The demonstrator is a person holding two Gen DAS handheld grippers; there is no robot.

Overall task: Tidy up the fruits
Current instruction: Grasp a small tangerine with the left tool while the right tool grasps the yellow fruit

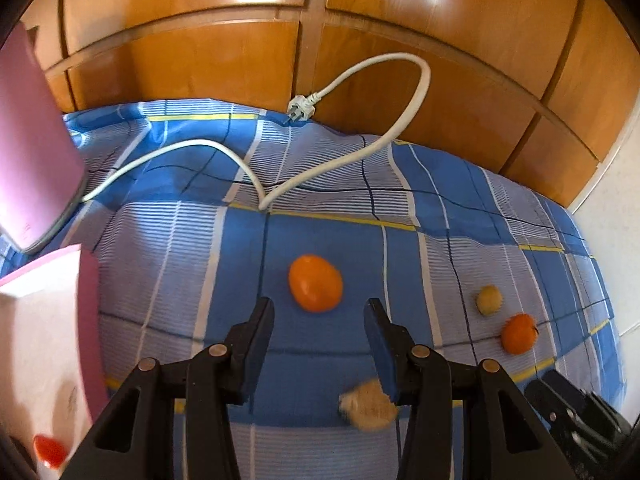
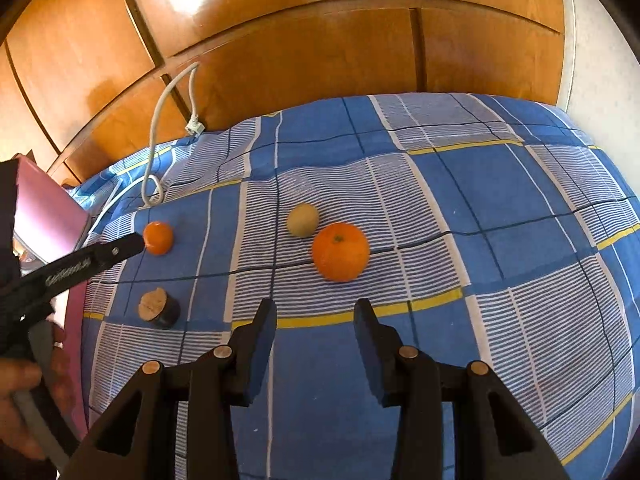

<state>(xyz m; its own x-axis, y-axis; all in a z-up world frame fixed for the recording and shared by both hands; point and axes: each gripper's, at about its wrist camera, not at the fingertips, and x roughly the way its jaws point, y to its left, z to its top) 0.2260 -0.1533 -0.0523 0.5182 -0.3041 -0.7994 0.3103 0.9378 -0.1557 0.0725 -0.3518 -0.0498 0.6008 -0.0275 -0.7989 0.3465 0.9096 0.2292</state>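
Observation:
On the blue checked bedsheet (image 1: 320, 368) a small tangerine (image 1: 316, 283) lies just ahead of my left gripper (image 1: 319, 312), whose jaws stand open around nothing. A blurred tan lumpy piece (image 1: 370, 404) shows below its right finger. Farther right are a small yellowish fruit (image 1: 489, 300) and an orange (image 1: 519, 333). In the right wrist view the orange (image 2: 340, 251) and yellowish fruit (image 2: 303, 220) lie ahead of my open, empty right gripper (image 2: 316, 312). The left gripper (image 2: 136, 242) reaches beside the tangerine (image 2: 158, 237). The tan piece (image 2: 158, 308) has a dark side.
A white box with a pink rim (image 1: 86, 320) sits at the left, a red thing (image 1: 50, 450) in it. A pink slab (image 1: 32, 140) leans behind it. A white cable with plug (image 1: 300, 106) loops over the sheet. Wooden wardrobe doors (image 2: 320, 60) stand behind the bed. A hand (image 2: 16, 392) holds the left gripper.

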